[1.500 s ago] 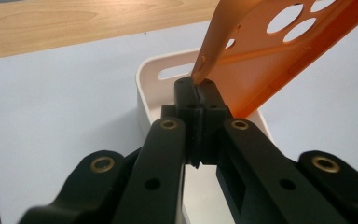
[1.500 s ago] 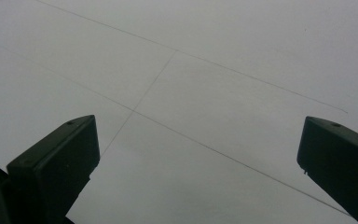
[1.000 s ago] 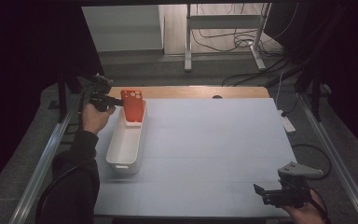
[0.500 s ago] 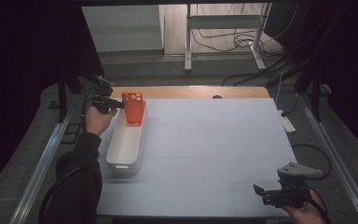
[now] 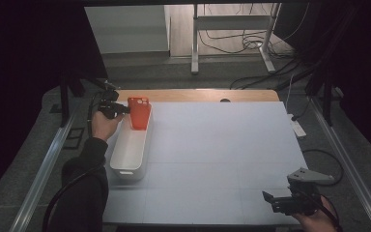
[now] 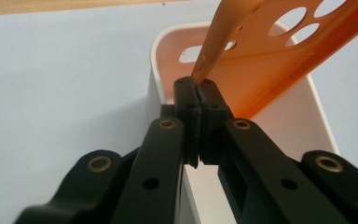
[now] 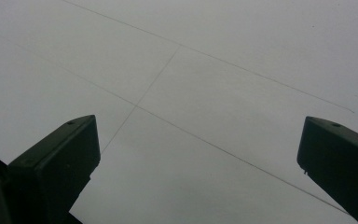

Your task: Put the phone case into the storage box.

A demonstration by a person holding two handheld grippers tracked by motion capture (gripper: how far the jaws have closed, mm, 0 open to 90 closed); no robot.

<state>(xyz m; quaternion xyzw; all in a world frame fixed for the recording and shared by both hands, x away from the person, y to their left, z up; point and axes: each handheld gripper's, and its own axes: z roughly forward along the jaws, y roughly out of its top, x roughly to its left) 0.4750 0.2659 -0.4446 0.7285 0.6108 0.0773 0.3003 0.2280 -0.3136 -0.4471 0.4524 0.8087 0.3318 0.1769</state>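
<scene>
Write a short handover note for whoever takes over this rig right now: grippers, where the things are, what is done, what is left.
Left gripper: jaws shut on the edge of the orange phone case, holding it upright over the far end of the white bin.
Right gripper: jaws open, nothing between them, at the near right corner of the white table.
Done: the case is gripped and positioned above the bin.
Left: probably lower the case into the bin and let go; it is not released yet. Whether its lower edge already touches the bin floor cannot be told.
</scene>
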